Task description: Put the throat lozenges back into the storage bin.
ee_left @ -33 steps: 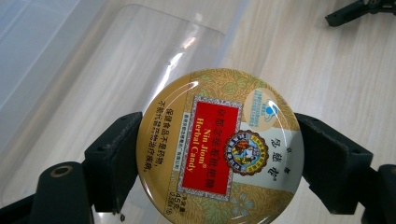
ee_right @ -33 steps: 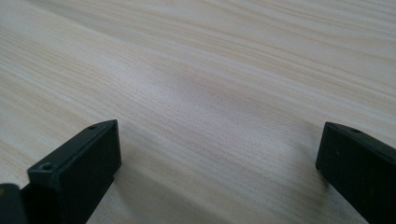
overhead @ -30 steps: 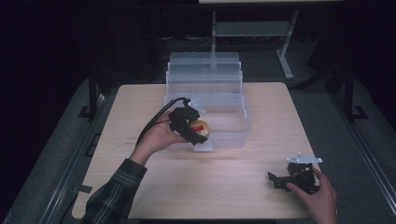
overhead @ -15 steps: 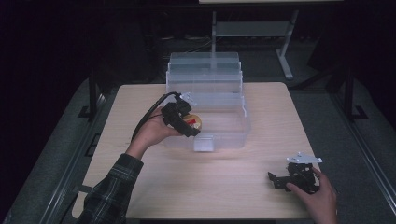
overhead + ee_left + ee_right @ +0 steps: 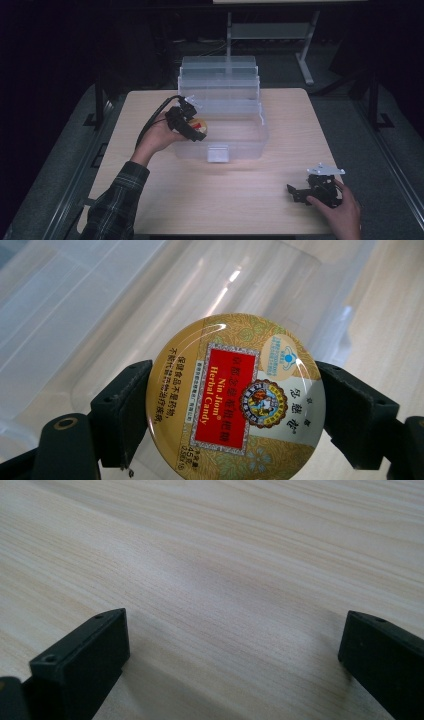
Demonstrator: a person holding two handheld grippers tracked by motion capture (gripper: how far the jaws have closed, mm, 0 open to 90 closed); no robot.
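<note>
On my left, my left hand (image 5: 156,140) holds the left gripper (image 5: 192,131) up at the left edge of the clear plastic box (image 5: 235,145), which stands open on the wooden table (image 5: 220,200). Its jaws are clamped on a round candy tin (image 5: 235,400), one jaw pressed against each side of its rim. In the left gripper view the tin faces the camera, gold with a red label reading "Nin Jiom Herbal Candy", and the box's clear wall and floor lie behind it. From the high view the tin (image 5: 201,126) sits just over the box's left wall, held off the table.

Across the table, well apart from the box, my right hand (image 5: 337,212) rests near the front right corner with the right gripper (image 5: 295,192) low on the wood. Its jaws stand wide apart with nothing but bare tabletop between them.
</note>
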